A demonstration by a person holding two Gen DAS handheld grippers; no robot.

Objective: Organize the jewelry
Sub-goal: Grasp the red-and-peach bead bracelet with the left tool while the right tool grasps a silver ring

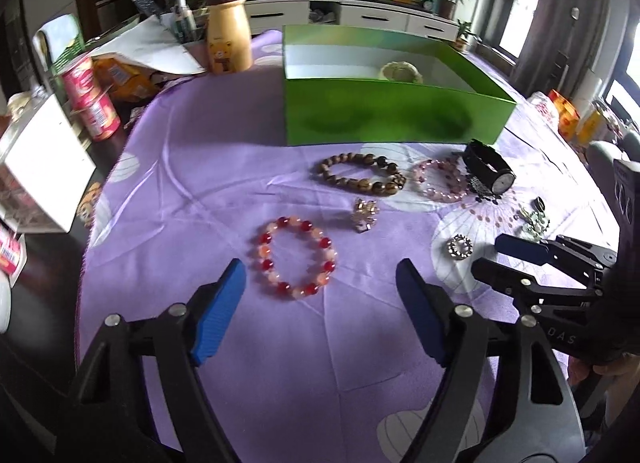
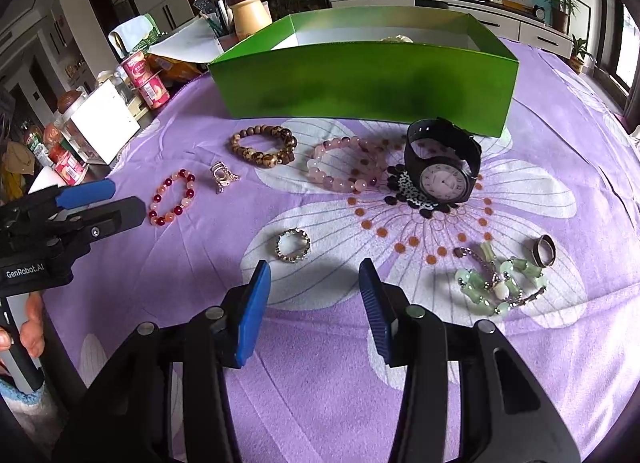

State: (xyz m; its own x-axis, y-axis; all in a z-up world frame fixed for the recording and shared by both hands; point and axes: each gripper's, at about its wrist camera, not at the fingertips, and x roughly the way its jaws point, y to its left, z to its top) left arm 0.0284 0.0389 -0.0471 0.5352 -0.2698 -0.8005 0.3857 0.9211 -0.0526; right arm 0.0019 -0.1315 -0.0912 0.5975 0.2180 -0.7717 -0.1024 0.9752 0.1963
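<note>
Jewelry lies on a purple cloth in front of an open green box [image 1: 384, 111] [image 2: 360, 83], which holds a pale bracelet [image 1: 401, 72]. My left gripper [image 1: 320, 275] is open and empty just short of a red and pink bead bracelet [image 1: 295, 257] [image 2: 173, 197]. My right gripper [image 2: 314, 275] is open and empty just short of a silver ring [image 2: 293, 246] [image 1: 460, 247]. A brown bead bracelet [image 2: 264, 145], a pink bead bracelet [image 2: 344, 169], a black watch [image 2: 442, 169], a gold clip [image 2: 223, 176], a green bead piece [image 2: 500, 283] and a dark ring [image 2: 544, 250] lie around.
Beyond the cloth's left edge stand red cans [image 1: 92, 103], a white box [image 1: 44, 167], a yellow bear jar [image 1: 228, 35] and snack packets. More packets [image 1: 568, 115] lie at the far right. The box blocks the far side.
</note>
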